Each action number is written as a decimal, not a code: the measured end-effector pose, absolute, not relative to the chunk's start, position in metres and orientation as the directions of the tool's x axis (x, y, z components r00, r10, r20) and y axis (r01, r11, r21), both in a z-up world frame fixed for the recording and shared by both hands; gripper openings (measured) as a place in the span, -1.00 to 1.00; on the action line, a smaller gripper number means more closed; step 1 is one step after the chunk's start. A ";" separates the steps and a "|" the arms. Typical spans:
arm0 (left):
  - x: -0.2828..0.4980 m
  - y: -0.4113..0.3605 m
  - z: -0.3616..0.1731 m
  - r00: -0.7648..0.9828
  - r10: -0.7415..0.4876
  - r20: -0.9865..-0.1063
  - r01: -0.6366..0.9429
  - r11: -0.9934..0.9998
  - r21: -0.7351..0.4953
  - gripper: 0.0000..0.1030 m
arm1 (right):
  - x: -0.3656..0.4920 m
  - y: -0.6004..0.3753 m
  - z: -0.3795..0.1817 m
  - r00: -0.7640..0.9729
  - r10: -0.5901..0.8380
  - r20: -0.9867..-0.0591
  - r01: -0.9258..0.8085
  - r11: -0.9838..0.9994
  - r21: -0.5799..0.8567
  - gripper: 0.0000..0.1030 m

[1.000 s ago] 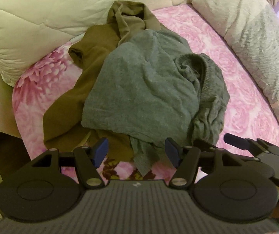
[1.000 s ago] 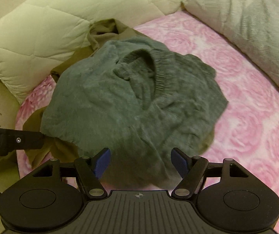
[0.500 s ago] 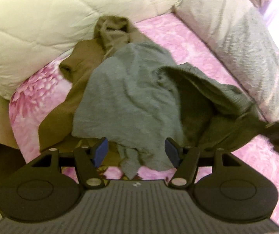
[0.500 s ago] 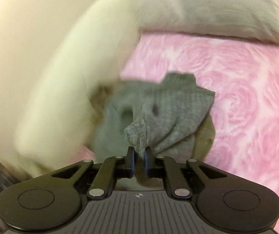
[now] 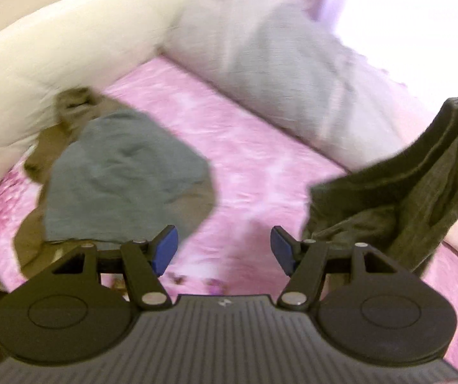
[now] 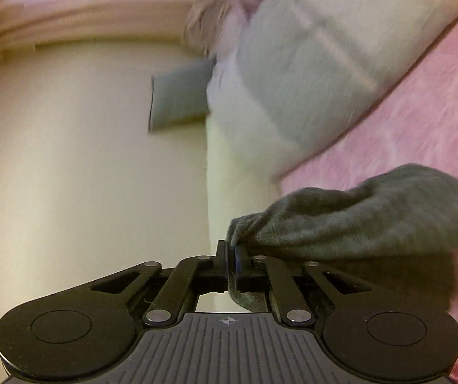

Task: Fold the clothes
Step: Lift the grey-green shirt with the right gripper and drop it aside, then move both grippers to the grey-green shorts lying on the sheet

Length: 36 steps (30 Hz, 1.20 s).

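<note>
Three garments show: one grey top (image 5: 123, 172), one olive garment (image 5: 69, 108) beneath it, one dark grey garment (image 5: 414, 188) at right; two pillows.

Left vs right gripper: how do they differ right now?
Left gripper: jaws wide apart, nothing between them, pointing over the pink sheet beside the piled clothes. Right gripper: jaws shut on a dark grey garment, which hangs lifted off the bed in the left view. The right camera faces the wall and pillow, not the pile. Both are the same black design with blue pads.
</note>
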<state>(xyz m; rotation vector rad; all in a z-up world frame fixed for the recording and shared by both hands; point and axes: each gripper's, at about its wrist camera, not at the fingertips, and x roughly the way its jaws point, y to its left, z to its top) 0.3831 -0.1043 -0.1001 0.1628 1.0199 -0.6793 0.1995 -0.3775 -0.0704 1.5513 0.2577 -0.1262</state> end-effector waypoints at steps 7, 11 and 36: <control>0.291 -0.162 -0.073 0.271 -0.541 -0.796 0.716 0.666 -0.208 0.18 | 0.074 -0.412 -0.003 0.978 -0.158 -0.134 0.145 0.062 0.988 -0.97; 0.237 -0.184 -0.068 0.235 -0.571 -0.787 0.762 0.611 -0.216 0.18 | -0.016 -0.427 0.022 0.958 -0.288 0.012 0.013 0.083 0.996 -0.97; 0.068 -0.206 -0.086 0.140 -0.457 -0.879 0.943 0.331 -0.022 0.18 | -0.265 -0.303 -0.093 0.325 -0.309 -0.894 0.945 0.146 0.293 0.52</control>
